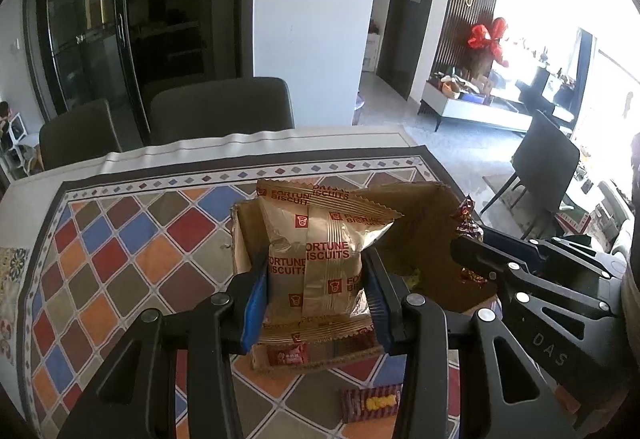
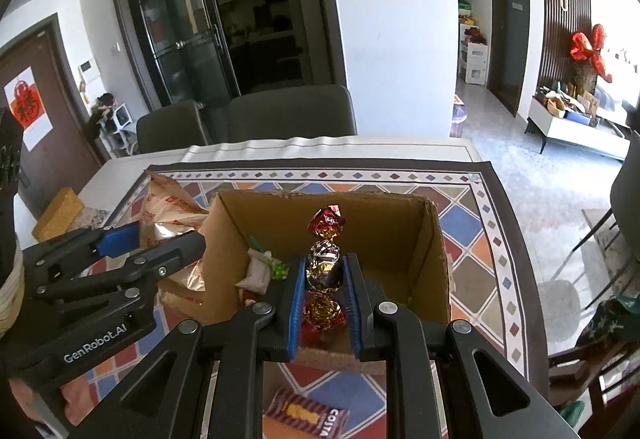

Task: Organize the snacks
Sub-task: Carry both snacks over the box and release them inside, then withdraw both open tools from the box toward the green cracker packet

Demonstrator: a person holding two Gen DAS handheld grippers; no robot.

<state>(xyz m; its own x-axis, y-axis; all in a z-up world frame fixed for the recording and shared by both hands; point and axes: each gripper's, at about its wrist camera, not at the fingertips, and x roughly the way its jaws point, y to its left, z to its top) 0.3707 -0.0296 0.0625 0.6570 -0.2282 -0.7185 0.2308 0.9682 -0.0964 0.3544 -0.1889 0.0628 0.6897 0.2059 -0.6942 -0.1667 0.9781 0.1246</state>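
Note:
My left gripper (image 1: 316,279) is shut on a gold Fortune Biscuits packet (image 1: 320,251), held upright above the left end of an open cardboard box (image 1: 416,215). In the right wrist view my right gripper (image 2: 325,271) is shut on a red and gold foil-wrapped candy string (image 2: 325,263), hanging over the box (image 2: 384,231). Inside the box lie a small white packet with a green sweet (image 2: 262,267) by the left wall. The right gripper with its candy shows at the right of the left wrist view (image 1: 472,239); the left gripper and its biscuit packet (image 2: 168,215) show at the left of the right wrist view.
The box stands on a table under a cloth of coloured diamonds (image 1: 120,239). A striped Costa packet (image 2: 308,413) lies on the cloth in front of the box, also seen as a striped packet (image 1: 372,403). Dark chairs (image 1: 220,107) stand behind the table. A yellow sponge block (image 2: 60,213) lies far left.

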